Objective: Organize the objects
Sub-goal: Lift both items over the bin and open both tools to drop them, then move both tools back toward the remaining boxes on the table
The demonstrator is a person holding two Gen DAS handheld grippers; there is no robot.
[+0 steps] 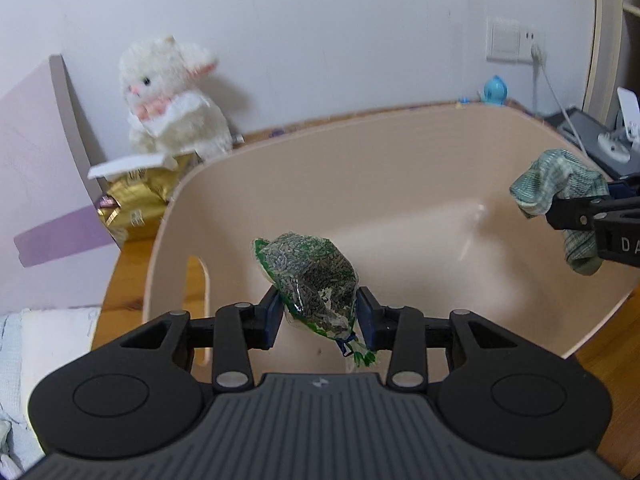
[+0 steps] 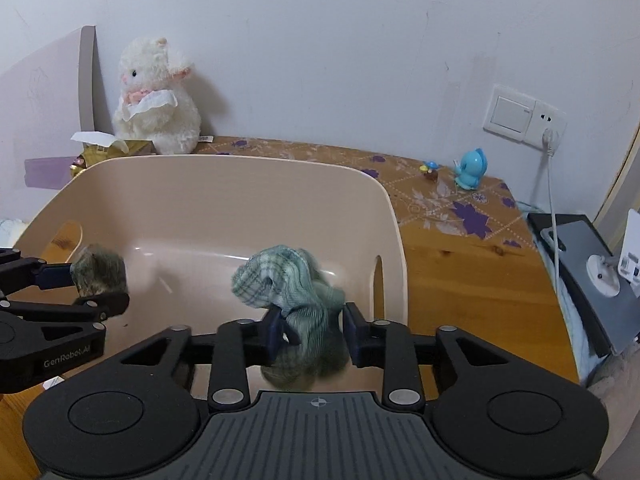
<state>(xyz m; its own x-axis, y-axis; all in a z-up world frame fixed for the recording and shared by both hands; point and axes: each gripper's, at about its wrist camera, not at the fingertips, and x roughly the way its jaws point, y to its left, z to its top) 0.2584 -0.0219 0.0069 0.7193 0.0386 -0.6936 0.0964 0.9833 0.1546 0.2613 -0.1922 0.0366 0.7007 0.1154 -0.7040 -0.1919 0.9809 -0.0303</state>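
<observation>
clear green-edged seed packet [image 1: 316, 280], crumpled plaid cloth [image 2: 288, 280]

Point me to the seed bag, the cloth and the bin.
seed bag [image 1: 316, 276], left wrist view, middle of the packet.
cloth [image 2: 292, 280], right wrist view, its bunched top.
bin [image 2: 224, 208], right wrist view, inner back wall.

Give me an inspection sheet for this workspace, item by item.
Surface: wooden table, floral mat at back.
Job's things: beige bin; seed packet; green plaid cloth; both held above bin.
Clutter: white plush toy, gold box, blue figurine.
Grippers: left gripper shut on packet; right gripper shut on cloth.
Cables: white cord plugged into wall socket.
Surroundings: white wall, light switch.
</observation>
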